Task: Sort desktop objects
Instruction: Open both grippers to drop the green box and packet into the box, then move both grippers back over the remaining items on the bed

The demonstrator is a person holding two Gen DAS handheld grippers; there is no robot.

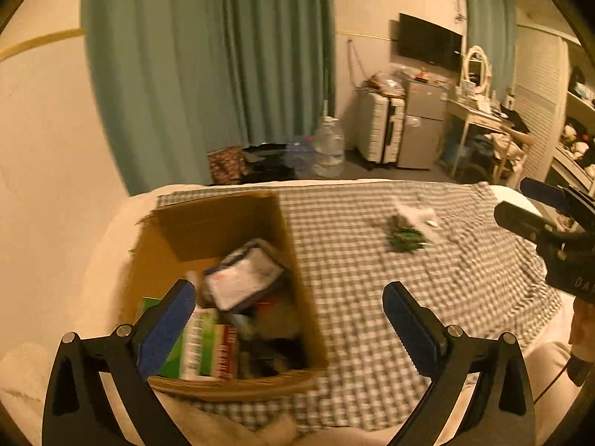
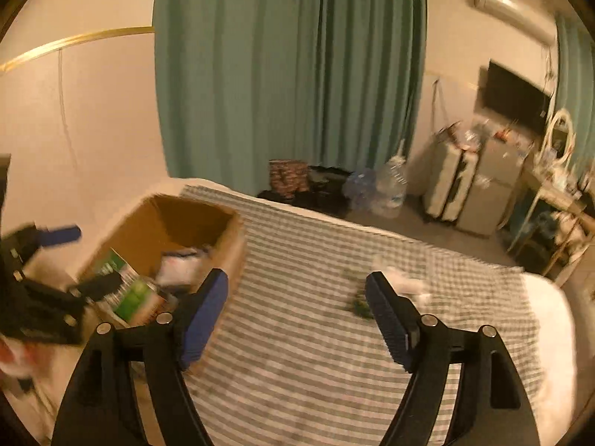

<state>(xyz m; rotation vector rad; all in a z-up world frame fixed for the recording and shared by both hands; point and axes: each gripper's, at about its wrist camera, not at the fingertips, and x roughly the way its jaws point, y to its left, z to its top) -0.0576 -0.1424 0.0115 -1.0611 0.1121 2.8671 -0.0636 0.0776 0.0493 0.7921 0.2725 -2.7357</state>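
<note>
Both claws stand wide open and empty — the left gripper hangs over the open brown cardboard box, the right gripper over the grey-and-white checked cloth. What seems left to sort lies well apart from the box: a small dark-green crumpled packet touching a thin white paper wrapper. Going for these with the right gripper looks best, pads low against the cloth, since both appear flat, soft and likely to slip. Inside the box sit a glossy green-and-white carton and a white padded pouch — blur hides finer detail.
</note>
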